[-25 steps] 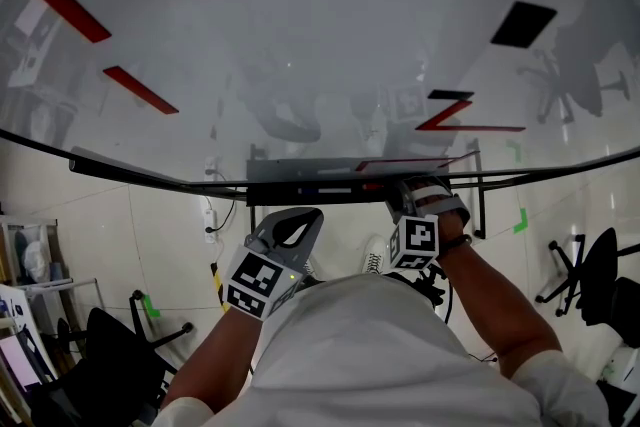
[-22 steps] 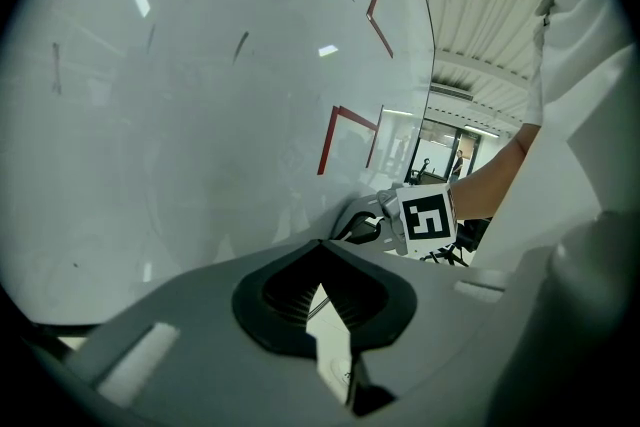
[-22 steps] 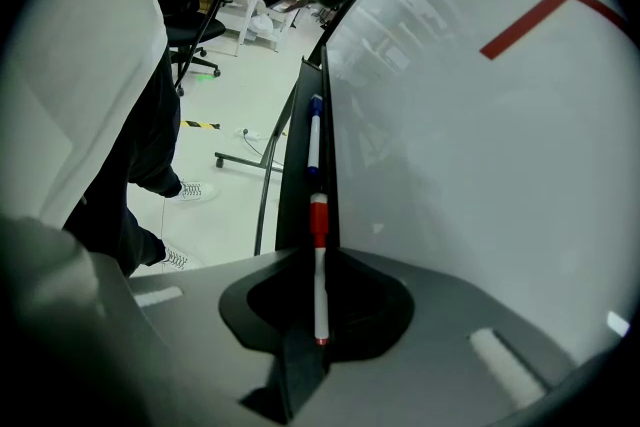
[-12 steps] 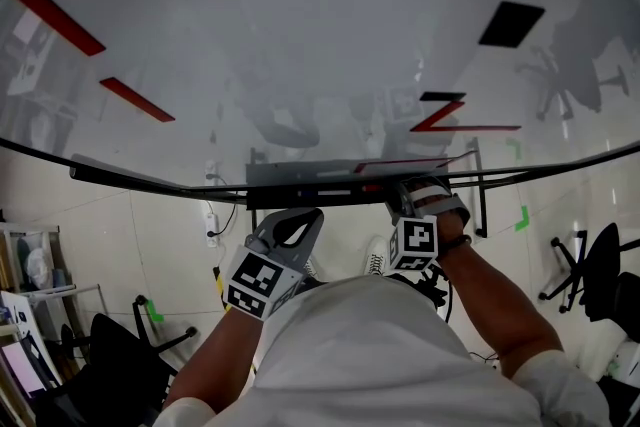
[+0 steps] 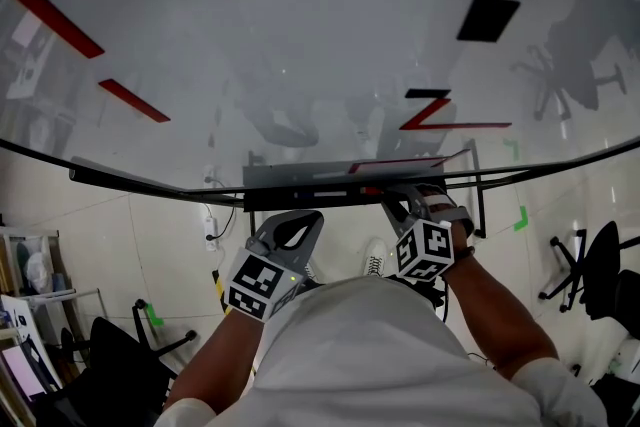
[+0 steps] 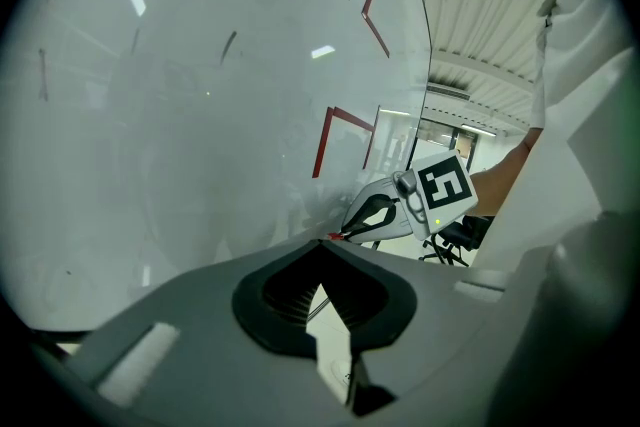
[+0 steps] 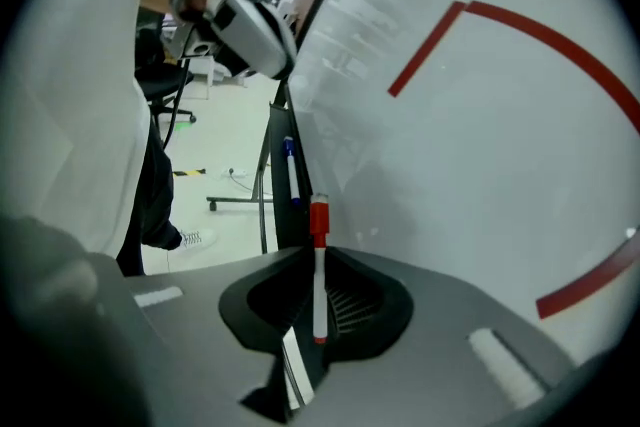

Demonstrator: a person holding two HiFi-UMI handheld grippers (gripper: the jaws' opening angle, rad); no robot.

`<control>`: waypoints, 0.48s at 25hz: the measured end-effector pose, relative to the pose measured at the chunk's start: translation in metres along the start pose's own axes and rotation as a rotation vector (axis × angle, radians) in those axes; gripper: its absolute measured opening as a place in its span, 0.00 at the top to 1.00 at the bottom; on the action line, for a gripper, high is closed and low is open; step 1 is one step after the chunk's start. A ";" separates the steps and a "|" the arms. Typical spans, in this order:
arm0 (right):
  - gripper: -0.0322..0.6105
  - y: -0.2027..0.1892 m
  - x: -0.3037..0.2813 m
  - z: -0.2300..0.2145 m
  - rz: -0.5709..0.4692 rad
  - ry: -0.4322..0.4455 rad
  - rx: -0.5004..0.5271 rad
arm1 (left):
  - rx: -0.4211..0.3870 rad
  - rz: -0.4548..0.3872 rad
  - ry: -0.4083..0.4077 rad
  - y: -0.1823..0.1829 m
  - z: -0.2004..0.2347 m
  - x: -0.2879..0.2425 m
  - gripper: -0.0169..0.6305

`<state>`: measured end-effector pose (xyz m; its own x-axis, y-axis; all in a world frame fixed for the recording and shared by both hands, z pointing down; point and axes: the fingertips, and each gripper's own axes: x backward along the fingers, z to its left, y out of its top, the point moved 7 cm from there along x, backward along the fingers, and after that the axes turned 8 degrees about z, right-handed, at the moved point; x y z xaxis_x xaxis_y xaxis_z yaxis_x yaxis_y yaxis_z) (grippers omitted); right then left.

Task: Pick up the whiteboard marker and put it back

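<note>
- The right tool [image 7: 316,263] has its jaws closed on the whiteboard marker [image 7: 319,280]. The white barrel is pinched between the pads, and the red-capped end points forward past the tips.
- In the head view this right tool [image 5: 404,206] sits right at the pen tray [image 5: 300,177] that runs under the whiteboard [image 5: 300,35]. The marker's tip is just beside the tray's edge.
- The right gripper view shows the tray [image 7: 283,215] edge-on just ahead of the cap, with a blue pen [image 7: 289,158] lying further along it. The marker appears to be above or against the tray; whether it touches cannot be told.
- The left tool [image 6: 326,267] has its jaws drawn almost together, with only a thin slit between the pads and nothing gripped. In the head view the left tool [image 5: 288,233] hangs lower than the tray and clear of it, taking no part.
- Judged from this, the step in hand is the put-back: the marker is carried and about to be laid in the tray.
- The next move calls for turning the marker to lie along the tray's channel and lowering it until it rests. The jaws can then part and the tool back off without knocking the blue pen.
</note>
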<state>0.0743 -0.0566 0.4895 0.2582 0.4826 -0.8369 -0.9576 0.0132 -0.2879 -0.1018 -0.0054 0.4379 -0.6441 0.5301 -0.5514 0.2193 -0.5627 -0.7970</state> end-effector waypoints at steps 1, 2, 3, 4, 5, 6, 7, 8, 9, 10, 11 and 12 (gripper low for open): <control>0.89 -0.001 0.001 -0.001 -0.008 0.003 -0.029 | -0.002 -0.001 0.003 0.000 0.000 0.000 0.95; 0.89 -0.002 0.002 -0.002 -0.012 0.004 -0.048 | -0.005 -0.002 0.005 0.000 0.000 0.000 0.95; 0.89 -0.003 0.002 -0.002 -0.015 0.005 -0.062 | -0.009 -0.004 0.007 0.000 0.000 -0.001 0.95; 0.89 -0.004 0.004 -0.002 -0.021 0.006 -0.076 | -0.013 -0.005 0.008 0.001 0.000 -0.001 0.95; 0.89 -0.004 0.005 -0.002 -0.030 0.009 -0.091 | -0.015 -0.005 0.007 0.001 -0.001 -0.001 0.95; 0.89 -0.004 0.008 -0.003 -0.044 0.015 -0.112 | -0.012 -0.003 0.003 0.002 -0.002 -0.001 0.95; 0.89 -0.003 0.011 -0.004 -0.064 0.024 -0.142 | -0.006 0.001 -0.003 0.002 -0.003 -0.002 0.95; 0.89 -0.003 0.015 -0.006 -0.091 0.037 -0.185 | -0.001 0.003 -0.007 0.003 -0.003 -0.002 0.95; 0.89 -0.002 0.020 -0.008 -0.125 0.055 -0.242 | 0.000 0.004 -0.008 0.003 -0.003 -0.002 0.95; 0.89 -0.001 0.025 -0.011 -0.166 0.078 -0.313 | -0.005 0.003 -0.005 0.003 -0.003 -0.002 0.95; 0.89 -0.001 0.029 -0.014 -0.211 0.106 -0.391 | -0.013 0.001 0.000 0.003 -0.002 -0.003 0.95; 0.89 -0.002 0.032 -0.016 -0.253 0.136 -0.469 | -0.021 -0.001 0.004 0.003 -0.002 -0.003 0.95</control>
<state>0.0870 -0.0557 0.4558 0.5171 0.3970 -0.7583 -0.7116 -0.2931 -0.6386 -0.0976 -0.0077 0.4366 -0.6415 0.5331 -0.5517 0.2338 -0.5490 -0.8024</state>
